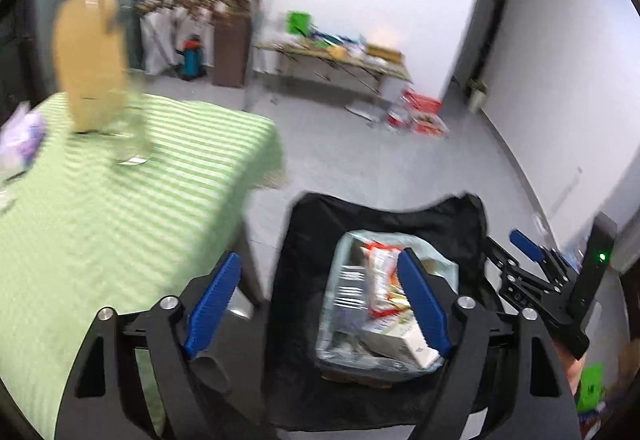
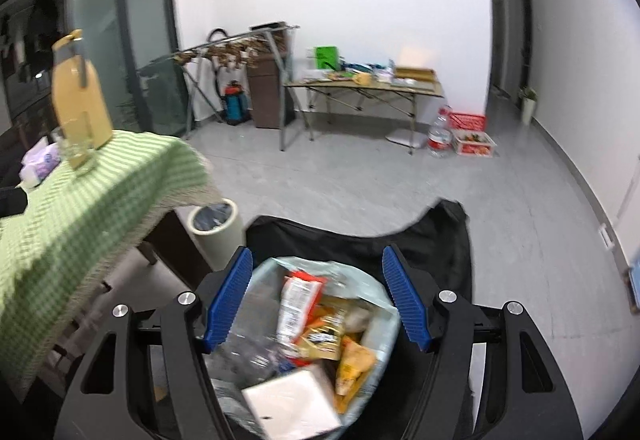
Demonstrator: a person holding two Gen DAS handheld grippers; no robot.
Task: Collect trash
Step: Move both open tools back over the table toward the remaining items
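Note:
A black trash bag (image 1: pixel 316 224) stands open on the floor; inside it sits a clear bag full of trash (image 1: pixel 384 300): wrappers, a white carton, plastic. My left gripper (image 1: pixel 316 304) hovers over the bag's left rim, open and empty. The right gripper (image 1: pixel 536 256) shows at the right edge of the left wrist view, apparently open. In the right wrist view my right gripper (image 2: pixel 318 300) is open and empty directly above the clear bag of trash (image 2: pixel 320 328) inside the black bag (image 2: pixel 360 240).
A table with a green checked cloth (image 2: pixel 80 208) stands to the left, holding a yellow jug (image 2: pixel 80 108), a glass (image 2: pixel 80 156) and a tissue pack (image 2: pixel 40 164). A small white bin (image 2: pixel 216 228) stands by the table. A folding table (image 2: pixel 364 88), drying rack (image 2: pixel 236 44) and red crates (image 2: pixel 468 132) stand along the far wall.

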